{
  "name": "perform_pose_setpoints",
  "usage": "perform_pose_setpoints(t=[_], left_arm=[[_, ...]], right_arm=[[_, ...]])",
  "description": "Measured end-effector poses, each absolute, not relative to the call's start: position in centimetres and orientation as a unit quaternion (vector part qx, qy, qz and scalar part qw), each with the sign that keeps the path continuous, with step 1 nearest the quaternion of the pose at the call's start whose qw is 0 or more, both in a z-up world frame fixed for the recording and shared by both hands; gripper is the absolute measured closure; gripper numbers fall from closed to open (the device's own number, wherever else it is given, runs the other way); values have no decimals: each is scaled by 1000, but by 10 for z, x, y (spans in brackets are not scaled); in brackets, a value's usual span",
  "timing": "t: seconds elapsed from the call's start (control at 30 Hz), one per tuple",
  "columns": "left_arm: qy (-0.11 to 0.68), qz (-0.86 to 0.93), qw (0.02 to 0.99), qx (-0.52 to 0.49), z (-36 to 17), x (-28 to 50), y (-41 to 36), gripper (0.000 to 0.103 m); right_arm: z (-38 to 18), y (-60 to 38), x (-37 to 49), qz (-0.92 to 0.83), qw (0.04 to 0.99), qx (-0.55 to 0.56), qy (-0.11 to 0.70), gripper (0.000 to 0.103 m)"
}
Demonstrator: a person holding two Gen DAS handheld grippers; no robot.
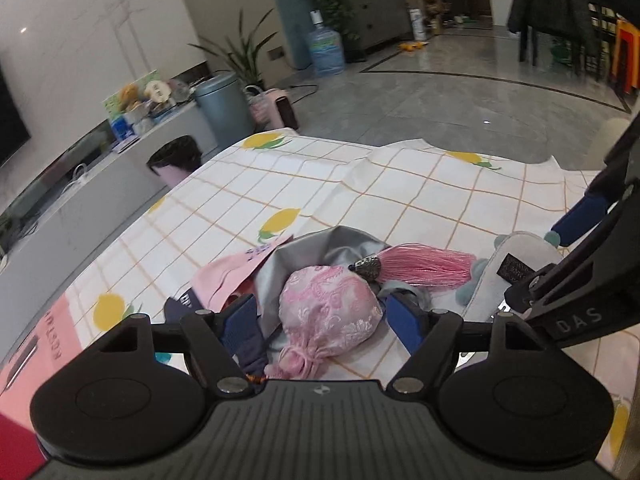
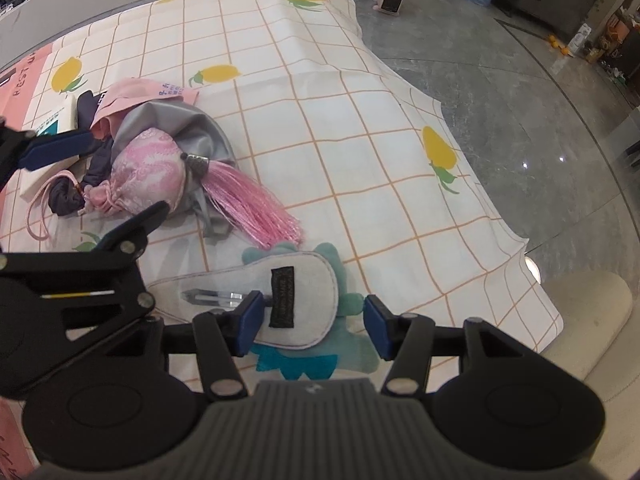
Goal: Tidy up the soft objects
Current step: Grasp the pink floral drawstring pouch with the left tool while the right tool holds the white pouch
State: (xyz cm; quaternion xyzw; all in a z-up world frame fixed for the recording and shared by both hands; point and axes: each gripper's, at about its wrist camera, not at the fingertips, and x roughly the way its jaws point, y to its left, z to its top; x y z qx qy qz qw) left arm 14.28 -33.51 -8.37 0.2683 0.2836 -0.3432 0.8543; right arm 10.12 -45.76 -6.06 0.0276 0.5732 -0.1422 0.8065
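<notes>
Work looked barely begun. The pink pouch (image 1: 328, 312) with its tassel (image 1: 424, 266) lay on a heap of grey, pink and dark cloths on the tabletop (image 1: 360, 184). The left tongs (image 1: 326, 322) stood spread wide around the pouch, not pinching it. The right tongs (image 2: 314, 326) were spread over the plush toy (image 2: 280, 300), not gripping. Nothing seemed sorted yet.

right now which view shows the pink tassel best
The right wrist view: the pink tassel lies fully in sight there, from its metal cap to the fanned strand tips. The left wrist view also shows the tassel, but foreshortened and farther off, behind the pink pouch.
</notes>
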Motion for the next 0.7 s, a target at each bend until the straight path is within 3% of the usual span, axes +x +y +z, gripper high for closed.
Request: perform_pose_setpoints(t=[0.13, 0.33, 0.5, 0.7], left_arm=[[315, -343, 846, 261, -93, 157, -342, 16], [349, -332, 843, 237, -105, 169, -346, 17], [379, -329, 841, 200, -102, 172, -338, 32], [390, -326, 846, 164, -82, 168, -319, 38]], right_arm=[[-63, -458, 104, -145, 803, 22, 577, 34], [-68, -456, 106, -131, 803, 19, 581, 33], [-70, -456, 106, -120, 803, 28, 583, 34], [-74, -447, 108, -103, 798, 13, 593, 31]])
